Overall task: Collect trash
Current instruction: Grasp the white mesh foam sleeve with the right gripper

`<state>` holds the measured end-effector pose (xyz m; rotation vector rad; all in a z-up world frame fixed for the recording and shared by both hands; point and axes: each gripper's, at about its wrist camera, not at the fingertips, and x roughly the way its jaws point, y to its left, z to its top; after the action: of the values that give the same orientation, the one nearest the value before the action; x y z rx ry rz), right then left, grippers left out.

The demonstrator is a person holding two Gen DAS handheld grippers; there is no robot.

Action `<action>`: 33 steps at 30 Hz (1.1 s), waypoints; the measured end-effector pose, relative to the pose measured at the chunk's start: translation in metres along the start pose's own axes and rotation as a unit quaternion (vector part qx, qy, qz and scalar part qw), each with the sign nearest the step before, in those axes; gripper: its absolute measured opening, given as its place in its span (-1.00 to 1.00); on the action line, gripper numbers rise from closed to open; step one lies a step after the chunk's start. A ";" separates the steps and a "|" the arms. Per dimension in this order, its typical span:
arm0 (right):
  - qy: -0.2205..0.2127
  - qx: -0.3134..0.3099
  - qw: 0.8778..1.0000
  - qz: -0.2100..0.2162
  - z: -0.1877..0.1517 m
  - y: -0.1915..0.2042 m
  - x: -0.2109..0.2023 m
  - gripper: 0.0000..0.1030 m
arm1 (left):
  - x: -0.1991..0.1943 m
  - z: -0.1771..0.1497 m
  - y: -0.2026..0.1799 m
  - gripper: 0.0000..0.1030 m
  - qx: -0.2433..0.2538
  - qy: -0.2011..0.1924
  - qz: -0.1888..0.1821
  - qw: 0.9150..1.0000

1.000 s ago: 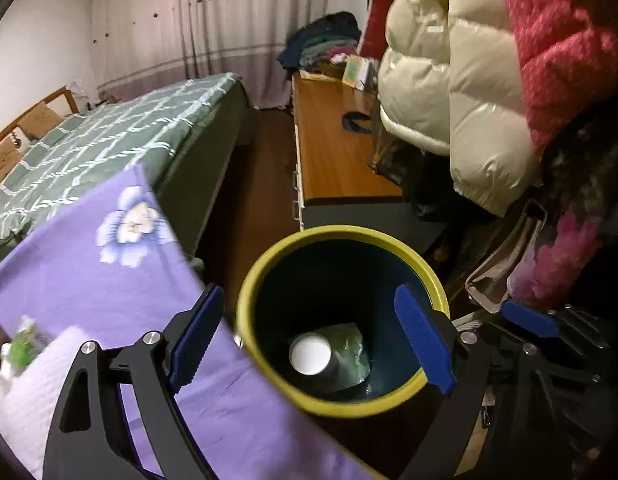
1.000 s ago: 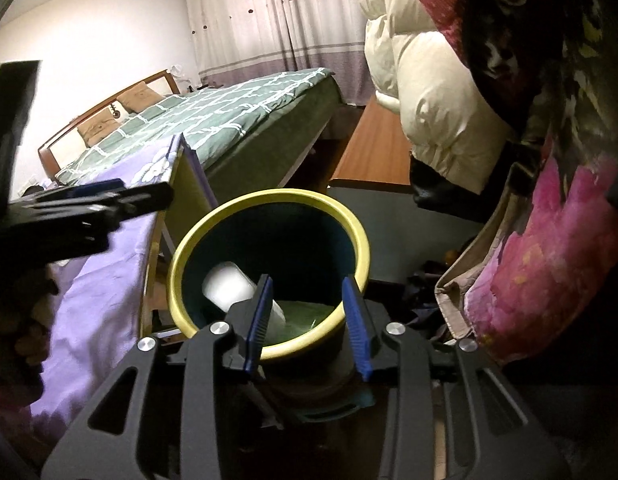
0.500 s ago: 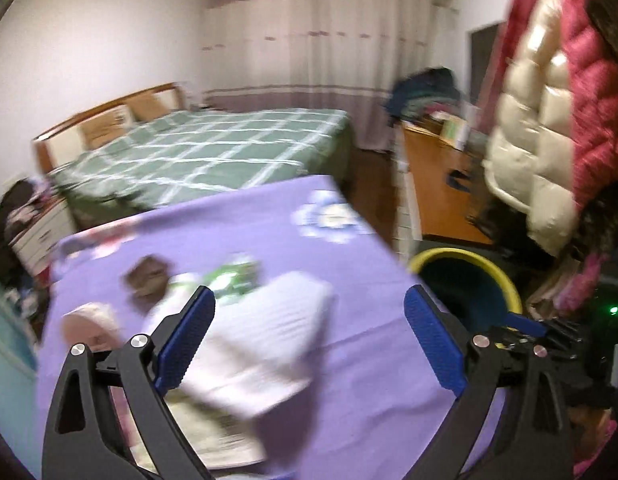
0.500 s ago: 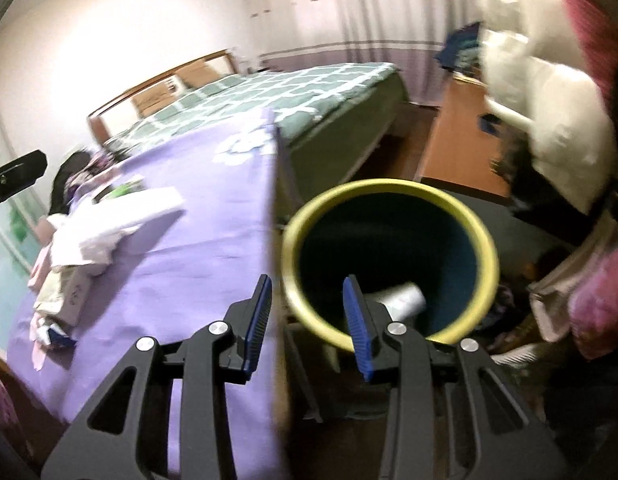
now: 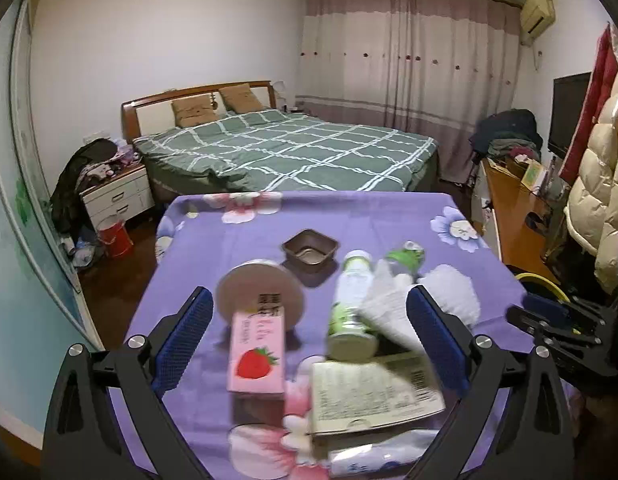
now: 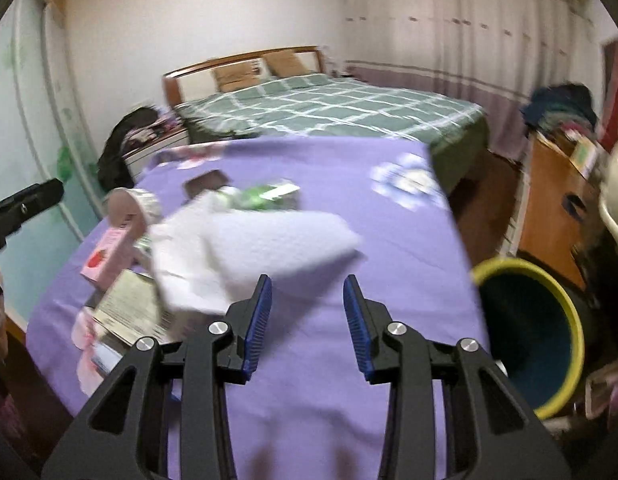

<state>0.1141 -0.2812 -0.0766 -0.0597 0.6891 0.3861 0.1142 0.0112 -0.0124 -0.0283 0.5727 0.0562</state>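
Observation:
Trash lies on the purple floral tablecloth (image 5: 349, 216): a pink strawberry carton (image 5: 257, 354), a green-labelled bottle (image 5: 351, 300), a round tan lid (image 5: 261, 294), a brown square cup (image 5: 310, 250), crumpled white paper towels (image 5: 425, 300) and a flat printed card (image 5: 373, 396). My left gripper (image 5: 309, 344) is open and empty above the carton and bottle. My right gripper (image 6: 307, 316) is open and empty, just short of the white paper towels (image 6: 269, 248). The yellow-rimmed bin (image 6: 533, 332) stands beside the table at the right.
A bed with a green checked cover (image 5: 293, 152) stands beyond the table. A wooden cabinet (image 5: 513, 216) and hanging coats (image 5: 605, 200) line the right side. A white nightstand (image 5: 117, 196) and red bucket (image 5: 115, 234) are at the left.
Both grippers have swung left from over the yellow-rimmed bin to face the table with the trash. Both stay open and empty.

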 end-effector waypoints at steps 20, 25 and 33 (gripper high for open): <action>0.044 -0.046 0.998 0.000 0.020 0.028 0.056 -0.78 | 0.028 -0.021 0.031 0.87 -0.038 0.022 0.004 0.999; 0.016 -0.007 1.000 0.013 0.025 0.012 0.033 -0.80 | 0.031 -0.024 0.029 0.87 -0.039 0.026 0.004 0.999; -0.035 0.016 0.999 0.023 0.029 0.000 -0.016 -0.82 | 0.030 -0.025 0.018 0.87 -0.028 0.025 -0.001 0.999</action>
<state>0.1207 -0.2816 -0.0437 -0.0009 0.6288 0.4198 0.1247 0.0298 -0.0502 -0.0847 0.6217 0.0706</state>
